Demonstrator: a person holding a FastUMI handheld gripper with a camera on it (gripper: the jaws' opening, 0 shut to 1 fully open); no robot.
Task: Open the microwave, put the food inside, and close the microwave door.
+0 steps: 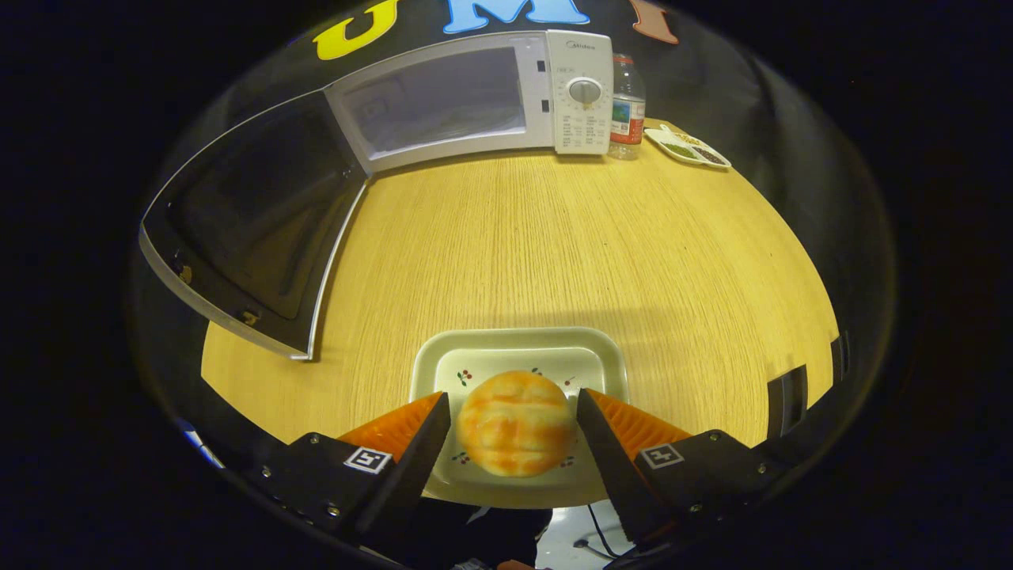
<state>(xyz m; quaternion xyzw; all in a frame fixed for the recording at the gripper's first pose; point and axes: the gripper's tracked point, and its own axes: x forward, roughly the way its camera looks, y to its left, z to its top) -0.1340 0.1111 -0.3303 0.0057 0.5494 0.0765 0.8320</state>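
- Bun (517,423): round, golden with paler streaks, sits on a plate (518,352) at the near edge of the counter (554,237).
- Plate: pale, rectangular with rounded corners, small cherry prints on its floor; the bun covers its near half.
- Tongs (514,427): open, one finger on each side of the bun. The left finger's inner edge looks just at the bun's side; the right stands a little apart. Contact cannot be confirmed.
- Microwave (475,99): white, at the far side of the counter, well beyond the fingers. Cavity exposed and lit, dial panel on its right.
- Door (253,222): swung fully open to the left, dark inner face toward the camera, reaching out over the counter's left part.
- Bottle (627,107): clear, red cap, upright, just beside the microwave's right side.
- Tray (687,147): small, white, divided, with dark and green contents, near the bottle at the far right.
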